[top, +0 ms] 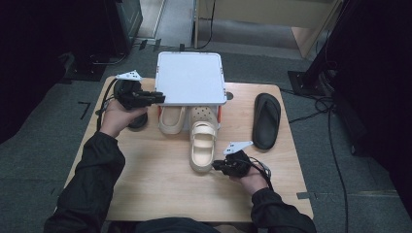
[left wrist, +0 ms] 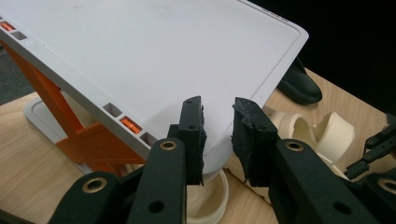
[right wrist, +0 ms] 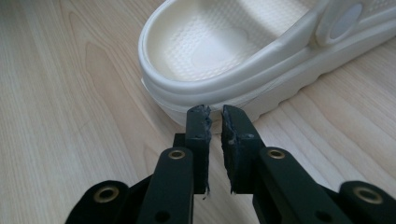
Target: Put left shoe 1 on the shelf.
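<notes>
Pale wood-grain table (top: 160, 179) on grey carpet, with dark equipment stands around it. On its far half stands a white shoe rack (top: 190, 77) with orange side braces; one cream clog (top: 172, 119) is already tucked under its shelf. The second cream clog (top: 202, 141) lies just right of it, toe under the shelf and heel pointing toward the person, well short of fully in. A black slipper (top: 266, 120) lies apart at the right.

The right gripper (top: 219, 165) sits at the clog's heel – jaws narrow, a slim gap between them, nothing held, tips just at the sole's edge. The left gripper (top: 158, 98) rests at the rack's near left corner, jaws moderately apart around the shelf edge; whether the pads press on it I cannot tell.

To do this well, I judge: push the heel squarely along the shoe's length, low on the sole, while the left steadies the rack.

The clog is smooth moulded foam – thick sole, pebbled footbed, heel strap on a round rivet.
</notes>
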Tool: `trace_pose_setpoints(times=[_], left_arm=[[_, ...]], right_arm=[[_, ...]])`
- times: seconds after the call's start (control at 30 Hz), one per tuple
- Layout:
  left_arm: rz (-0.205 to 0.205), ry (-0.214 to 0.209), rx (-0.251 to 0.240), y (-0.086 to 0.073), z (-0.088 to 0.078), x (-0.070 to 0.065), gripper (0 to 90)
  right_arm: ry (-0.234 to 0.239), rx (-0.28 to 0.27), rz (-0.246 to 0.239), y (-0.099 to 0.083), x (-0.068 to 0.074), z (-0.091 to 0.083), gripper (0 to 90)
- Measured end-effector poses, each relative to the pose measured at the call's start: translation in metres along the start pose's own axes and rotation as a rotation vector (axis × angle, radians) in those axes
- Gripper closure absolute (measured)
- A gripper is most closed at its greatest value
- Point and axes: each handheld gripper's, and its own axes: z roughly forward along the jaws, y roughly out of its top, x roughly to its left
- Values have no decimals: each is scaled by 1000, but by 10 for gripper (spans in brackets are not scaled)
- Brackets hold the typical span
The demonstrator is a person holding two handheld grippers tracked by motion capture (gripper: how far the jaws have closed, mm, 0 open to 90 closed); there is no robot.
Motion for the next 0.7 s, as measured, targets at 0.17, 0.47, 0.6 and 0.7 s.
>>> trace_pose_setpoints(times=[0.17, 0.47, 0.6, 0.7], left_arm=[[-4, -8, -4, 0, 0, 1, 741], [-1, -3, -3, 0, 0, 1, 742], [-2, -6, -5, -1, 0, 1, 742], [-1, -6, -5, 0, 0, 1, 743]], right_arm=[[-12, -44, -19, 3, 2, -10, 820], [70, -45, -95, 7, 34, 0, 843], [90, 6, -129, 6, 39, 14, 840], [85, 47, -133, 6, 37, 23, 840]])
